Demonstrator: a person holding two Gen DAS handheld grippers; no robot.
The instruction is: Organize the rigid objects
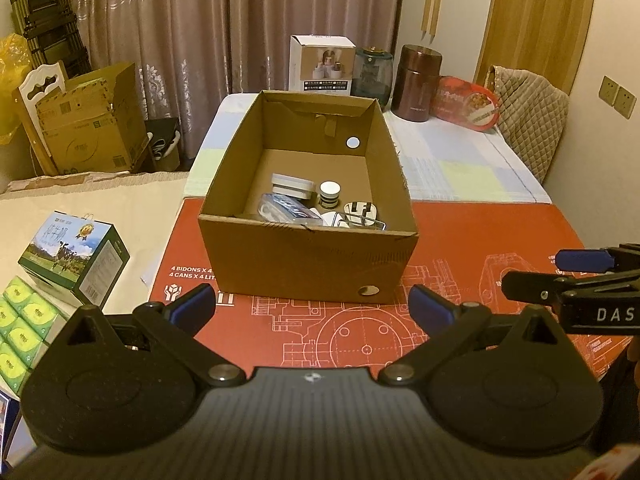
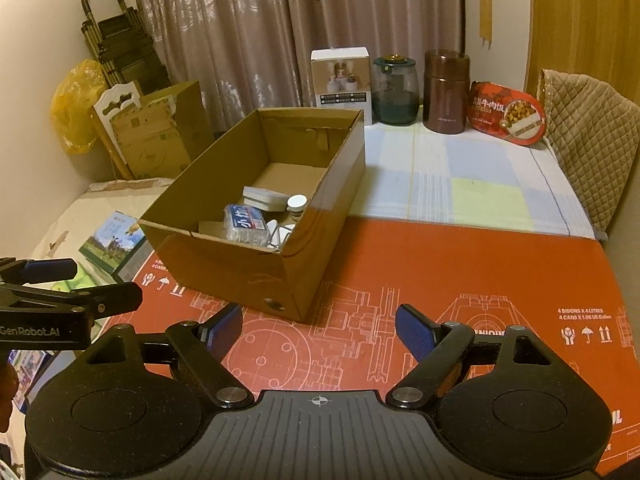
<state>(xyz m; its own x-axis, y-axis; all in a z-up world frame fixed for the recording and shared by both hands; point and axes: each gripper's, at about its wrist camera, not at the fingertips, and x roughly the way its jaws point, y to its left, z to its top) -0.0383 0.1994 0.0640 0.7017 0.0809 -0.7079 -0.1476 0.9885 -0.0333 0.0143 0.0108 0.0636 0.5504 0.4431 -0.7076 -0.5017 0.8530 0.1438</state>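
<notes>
Now both sets of jaws wide apart and empty, left gripper (image 1: pixel 311 307) and right gripper (image 2: pixel 319 330) short of the cardboard box (image 1: pixel 308 256).

Black tool (image 1: pixel 310 308), blue pads (image 1: pixel 430 306)

Drawn curtains (image 1: pixel 200 40), quilted chair (image 2: pixel 588 120)

Cardboard box (image 1: pixel 308 264) on mat (image 1: pixel 480 240); small items (image 1: pixel 288 208) inside, perhaps plug (image 1: pixel 360 210).
</notes>
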